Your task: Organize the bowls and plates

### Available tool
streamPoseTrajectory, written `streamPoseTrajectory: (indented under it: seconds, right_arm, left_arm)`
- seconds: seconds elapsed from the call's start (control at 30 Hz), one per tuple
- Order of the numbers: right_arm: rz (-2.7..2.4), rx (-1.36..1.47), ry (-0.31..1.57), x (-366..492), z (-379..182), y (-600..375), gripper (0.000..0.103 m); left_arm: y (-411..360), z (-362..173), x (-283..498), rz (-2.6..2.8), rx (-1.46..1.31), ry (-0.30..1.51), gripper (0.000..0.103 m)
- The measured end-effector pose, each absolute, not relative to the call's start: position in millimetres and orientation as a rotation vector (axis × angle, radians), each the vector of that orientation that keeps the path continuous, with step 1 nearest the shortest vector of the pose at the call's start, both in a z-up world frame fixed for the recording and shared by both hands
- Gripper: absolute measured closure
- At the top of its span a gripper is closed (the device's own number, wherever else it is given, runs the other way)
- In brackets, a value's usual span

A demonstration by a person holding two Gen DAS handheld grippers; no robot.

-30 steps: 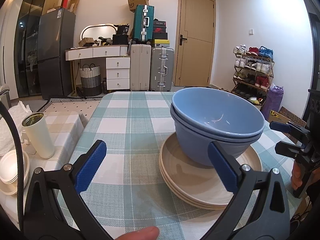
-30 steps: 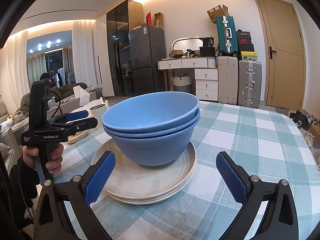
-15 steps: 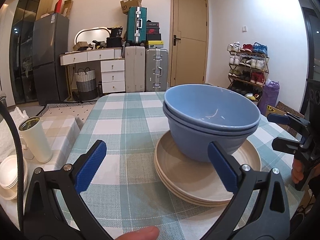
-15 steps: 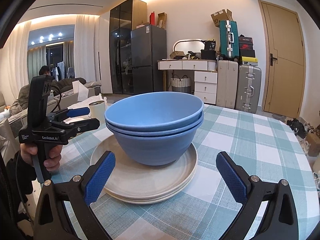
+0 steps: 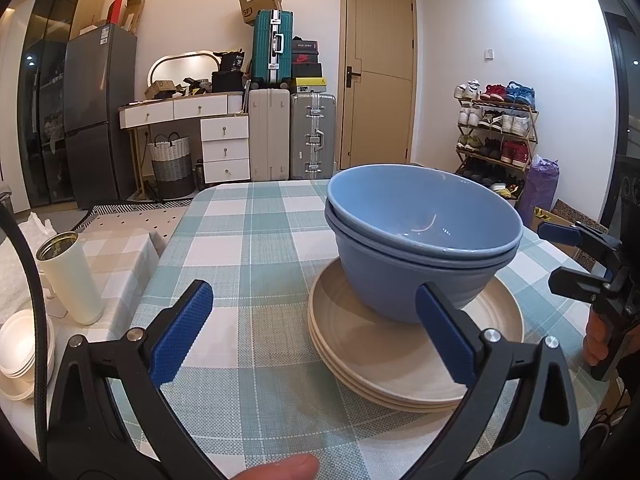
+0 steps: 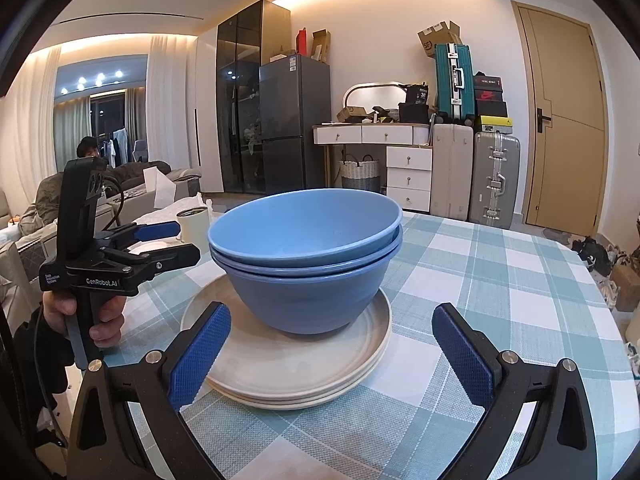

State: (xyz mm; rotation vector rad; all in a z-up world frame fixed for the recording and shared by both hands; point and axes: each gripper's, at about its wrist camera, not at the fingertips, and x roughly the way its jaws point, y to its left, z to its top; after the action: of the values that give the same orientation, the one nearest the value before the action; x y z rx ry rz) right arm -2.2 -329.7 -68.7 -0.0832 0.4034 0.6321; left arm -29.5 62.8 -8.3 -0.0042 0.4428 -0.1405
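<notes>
Two nested blue bowls sit on a stack of beige plates on the checked tabletop, with both grippers clear of them.

In the left wrist view the stack lies at about 3 o'clock of centre, and the left gripper has its jaws spread wide and empty, the right-hand pad in front of the lower bowl's wall. In the right wrist view the right gripper also stands wide and empty, flanking the plates. A cream tumbler stands at 9 o'clock, on a lower surface beside the tabletop.
</notes>
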Motion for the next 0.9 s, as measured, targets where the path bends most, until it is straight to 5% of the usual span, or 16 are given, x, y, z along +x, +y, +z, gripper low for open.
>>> streamPoseTrajectory:
  seconds: [0.9]
  right_arm:
    - [0.676, -0.122, 0.43, -0.4, -71.9, -319.9, 0.001]
  left_arm:
    - [62.2, -10.4, -29.3, -0.139, -0.002, 0.452, 0.002]
